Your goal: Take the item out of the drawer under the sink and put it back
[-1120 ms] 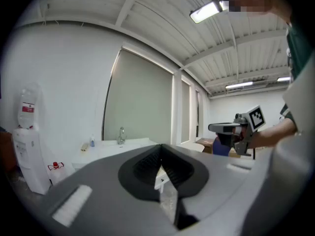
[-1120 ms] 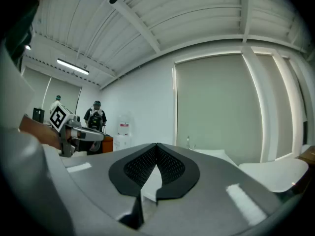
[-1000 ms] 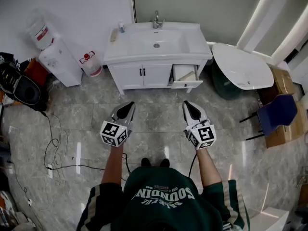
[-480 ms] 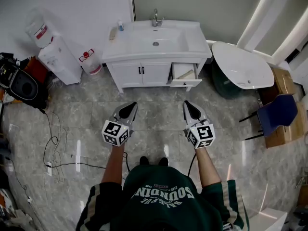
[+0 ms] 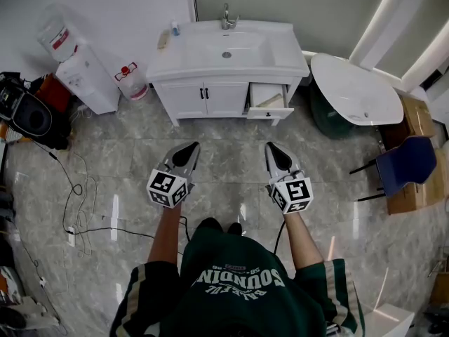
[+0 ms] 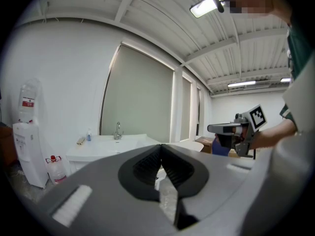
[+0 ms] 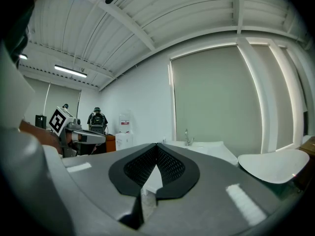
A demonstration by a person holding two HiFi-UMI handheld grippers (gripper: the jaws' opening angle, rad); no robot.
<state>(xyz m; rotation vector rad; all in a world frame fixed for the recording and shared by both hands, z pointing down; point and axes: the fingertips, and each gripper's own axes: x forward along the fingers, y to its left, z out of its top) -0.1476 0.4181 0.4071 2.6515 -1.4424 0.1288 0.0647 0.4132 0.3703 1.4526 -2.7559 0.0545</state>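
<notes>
Two grippers, left (image 5: 189, 148) and right (image 5: 271, 147), hung above the floor (image 5: 224, 161) at mid-frame, each with its fingers pressed together on nothing. At upper centre, the drawer (image 5: 269, 112) under the sink (image 5: 280, 53) stood open; the item (image 5: 272, 101), a pale shape too small to identify, lay inside.

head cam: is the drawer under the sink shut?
No, the drawer at the right end of the white vanity stands pulled out, with its inside open to view.
</notes>
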